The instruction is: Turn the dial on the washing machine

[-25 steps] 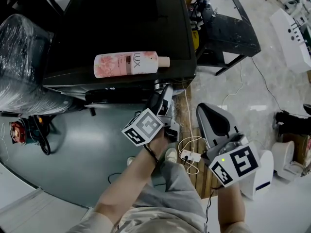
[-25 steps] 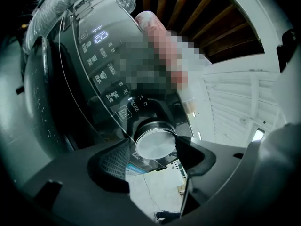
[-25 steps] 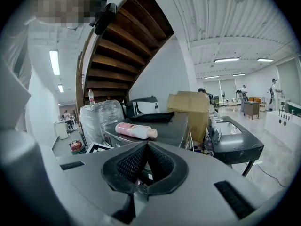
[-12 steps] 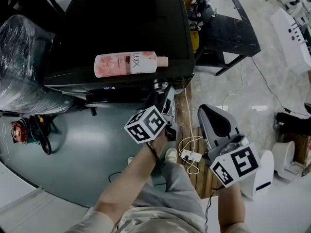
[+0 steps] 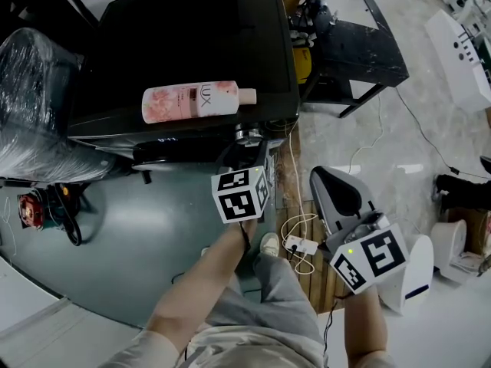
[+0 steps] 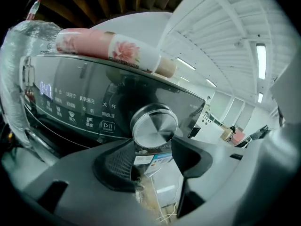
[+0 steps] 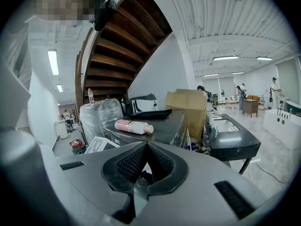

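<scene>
The dark washing machine point(image 5: 192, 44) stands ahead of me, with a pink Lux bottle point(image 5: 196, 100) lying on its top. Its silver dial point(image 6: 154, 126) sits on the front control panel point(image 6: 75, 109), right of the lit symbols. My left gripper point(image 6: 154, 144) is at the dial point(image 5: 247, 135). Its jaws have just been closing, and their tips now lie against the dial's lower left and right rim. My right gripper point(image 5: 337, 198) hangs to the right over the floor, apart from the machine. In the right gripper view its pads point(image 7: 123, 166) meet with nothing between them.
A plastic-wrapped bundle point(image 5: 34, 106) stands left of the machine. A black metal table point(image 5: 360, 44) is at its right. A white power strip with a cable point(image 5: 301, 245) lies on the floor by my shoe. A white bin point(image 5: 418, 278) is at the lower right.
The left gripper has rolled about its own axis at the dial, so its marker cube now shows a different face. The right gripper has stayed where it was.
</scene>
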